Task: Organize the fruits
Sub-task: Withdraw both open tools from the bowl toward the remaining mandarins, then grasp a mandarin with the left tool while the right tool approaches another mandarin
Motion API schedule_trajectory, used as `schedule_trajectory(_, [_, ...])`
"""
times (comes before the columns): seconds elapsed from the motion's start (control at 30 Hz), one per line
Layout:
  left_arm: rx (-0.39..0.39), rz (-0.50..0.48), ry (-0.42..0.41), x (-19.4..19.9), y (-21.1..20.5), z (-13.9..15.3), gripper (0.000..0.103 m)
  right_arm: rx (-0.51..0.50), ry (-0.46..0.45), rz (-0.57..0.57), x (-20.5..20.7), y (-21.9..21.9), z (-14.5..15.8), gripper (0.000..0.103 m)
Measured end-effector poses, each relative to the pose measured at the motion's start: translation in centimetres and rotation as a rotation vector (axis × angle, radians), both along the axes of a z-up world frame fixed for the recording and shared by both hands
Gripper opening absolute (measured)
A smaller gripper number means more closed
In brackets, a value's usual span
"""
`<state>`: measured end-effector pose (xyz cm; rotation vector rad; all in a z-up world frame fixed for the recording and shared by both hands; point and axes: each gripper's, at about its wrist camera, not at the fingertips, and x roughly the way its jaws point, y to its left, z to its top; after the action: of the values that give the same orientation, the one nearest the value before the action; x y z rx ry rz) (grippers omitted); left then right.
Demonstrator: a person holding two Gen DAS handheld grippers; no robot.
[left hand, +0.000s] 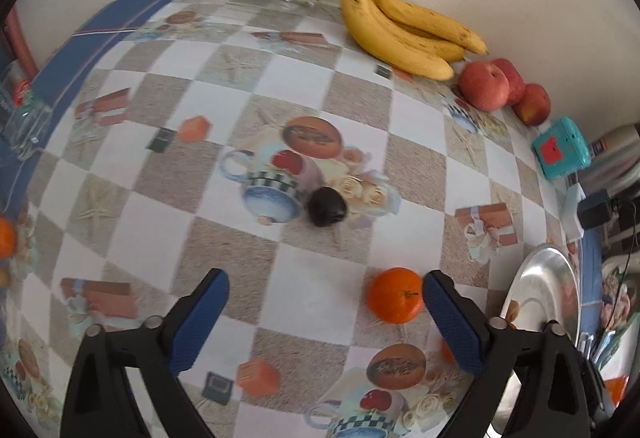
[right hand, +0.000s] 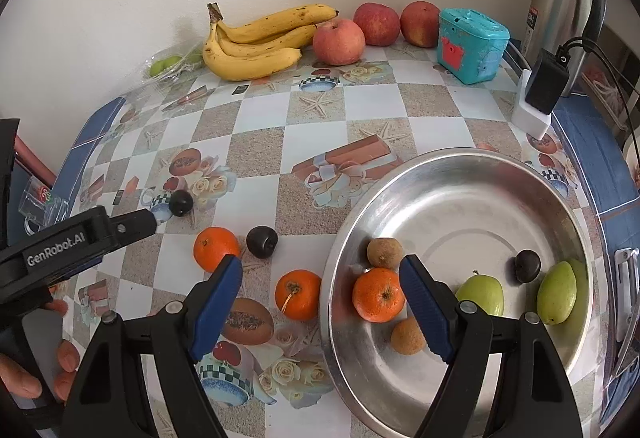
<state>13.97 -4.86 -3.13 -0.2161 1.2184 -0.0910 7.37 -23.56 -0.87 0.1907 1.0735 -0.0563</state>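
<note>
Now the left claw (left hand: 326, 302) hangs wide and empty over the bench (left hand: 224, 142), an orange (left hand: 395, 295) just beside its right finger. Likewise the right claw (right hand: 320, 284) gapes empty at the bowl's (right hand: 472, 166) rim, 1 orange (right hand: 378, 294) inside.
</note>
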Motion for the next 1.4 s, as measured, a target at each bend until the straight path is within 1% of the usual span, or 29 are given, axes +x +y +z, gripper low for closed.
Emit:
schedule_trajectory(0.03, [-0.011,-0.016,0.007,0.1,-0.5,-0.3,0.088,-0.004,0.001,-0.004,0.1,-0.1,0.0,0.081])
schedule_trajectory(0.13, [-0.035,-0.047,0.014,0.3,-1.5,-1.0,0.083,-0.009,0.005,-0.010,0.2,-0.3,-0.2,0.081])
schedule_trajectory(0.17, [-0.039,-0.057,0.013,0.3,-1.8,-1.1,0.079,-0.010,0.007,-0.010,0.2,-0.4,-0.3,0.081])
schedule_trajectory(0.3, [-0.067,-0.086,0.021,0.4,-2.8,-1.6,0.069,-0.015,0.014,-0.013,0.2,-0.6,-0.5,0.081])
schedule_trajectory(0.47, [-0.095,-0.106,0.040,0.3,-3.5,-2.4,0.050,-0.018,0.013,-0.012,0.2,-0.6,-0.5,0.081])
schedule_trajectory(0.5, [-0.099,-0.107,0.042,0.3,-3.5,-2.4,0.050,-0.017,0.012,-0.011,0.2,-0.6,-0.5,0.081])
schedule_trajectory(0.57, [-0.126,-0.113,0.048,0.3,-3.6,-2.5,0.039,-0.016,0.012,-0.009,0.1,-0.6,-0.4,0.081])
schedule_trajectory(0.73, [-0.114,-0.108,0.053,-0.1,-3.7,-2.2,0.038,-0.015,0.007,-0.007,0.1,-0.5,-0.4,0.081])
schedule_trajectory(0.8, [-0.110,-0.090,0.062,-0.2,-3.3,-2.2,0.038,-0.023,0.008,0.001,0.1,-0.3,-0.4,0.079])
schedule_trajectory(0.87, [-0.110,-0.070,0.061,-0.3,-2.6,-1.9,0.038,-0.029,0.006,0.026,0.1,0.1,-0.5,0.072])
schedule_trajectory(1.0, [-0.128,-0.025,0.059,-0.5,-0.9,-1.3,0.038,-0.026,0.009,0.095,0.2,1.4,-0.9,0.060])
schedule_trajectory(1.03, [-0.132,-0.018,0.058,-0.4,-0.6,-1.2,0.038,-0.029,0.015,0.122,0.2,2.0,-1.1,0.055])
schedule_trajectory(1.07, [-0.138,-0.008,0.056,-0.5,-0.2,-1.0,0.038,-0.034,0.020,0.140,0.2,2.3,-1.3,0.053])
schedule_trajectory(1.2, [-0.154,0.012,0.055,-0.4,0.5,-0.8,0.038,-0.096,0.044,0.190,0.1,3.5,-2.1,0.053])
schedule_trajectory(1.4, [-0.175,0.018,0.055,-0.4,0.7,-0.5,0.038,-0.241,0.074,0.249,-0.1,4.9,-3.2,0.053])
